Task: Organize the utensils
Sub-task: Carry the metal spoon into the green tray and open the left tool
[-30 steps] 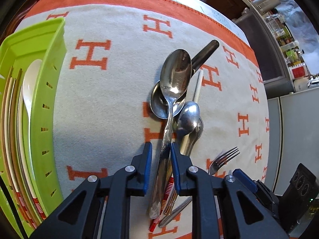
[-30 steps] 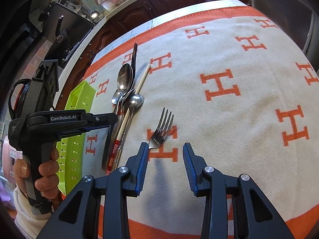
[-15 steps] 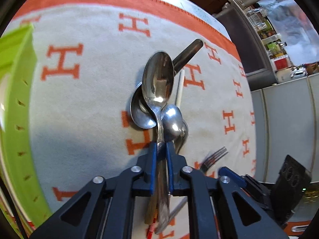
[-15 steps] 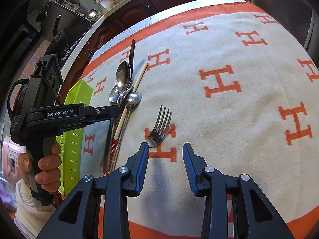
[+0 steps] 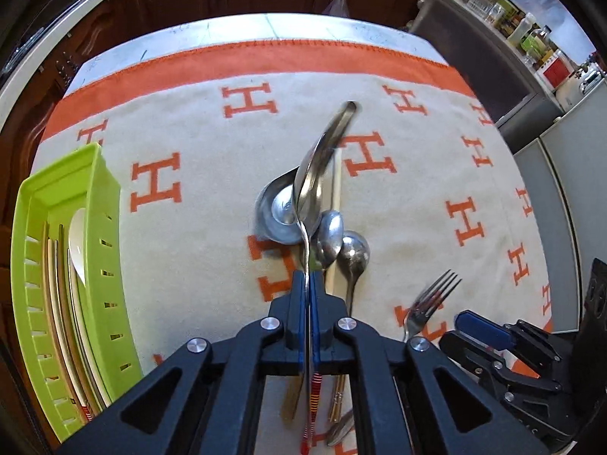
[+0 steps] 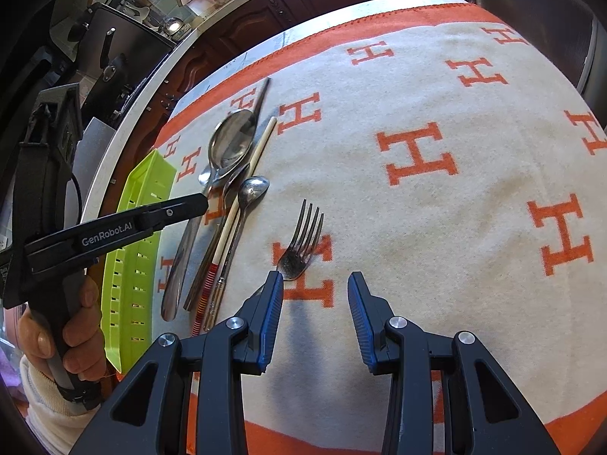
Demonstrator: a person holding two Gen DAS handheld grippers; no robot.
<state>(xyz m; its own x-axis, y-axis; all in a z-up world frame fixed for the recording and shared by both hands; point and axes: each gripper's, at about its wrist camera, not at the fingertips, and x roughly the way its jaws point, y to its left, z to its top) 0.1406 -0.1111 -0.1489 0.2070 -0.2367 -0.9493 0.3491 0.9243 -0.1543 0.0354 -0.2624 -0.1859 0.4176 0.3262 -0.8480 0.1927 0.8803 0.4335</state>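
My left gripper [image 5: 308,278] is shut on the handle of a large steel spoon [image 5: 313,178], which is tilted on its edge and lifted off the pile. Under it lie a ladle [image 5: 277,212], two smaller spoons [image 5: 353,254] and a chopstick [image 5: 335,174] on the cloth. In the right wrist view the same spoon [image 6: 231,140] shows held at the left gripper's tip [image 6: 197,201]. A fork [image 6: 301,240] lies just ahead of my right gripper [image 6: 315,290], which is open and empty.
A green slotted tray [image 5: 102,204] with chopsticks and a white spoon stands at the left; it also shows in the right wrist view [image 6: 132,265]. The cloth [image 6: 436,208] is cream with orange H marks. Kitchen cabinets stand beyond the table's far edge.
My left gripper shut on the large spoon's handle, then raised and rolled it onto its edge. The right gripper stayed open by the fork.
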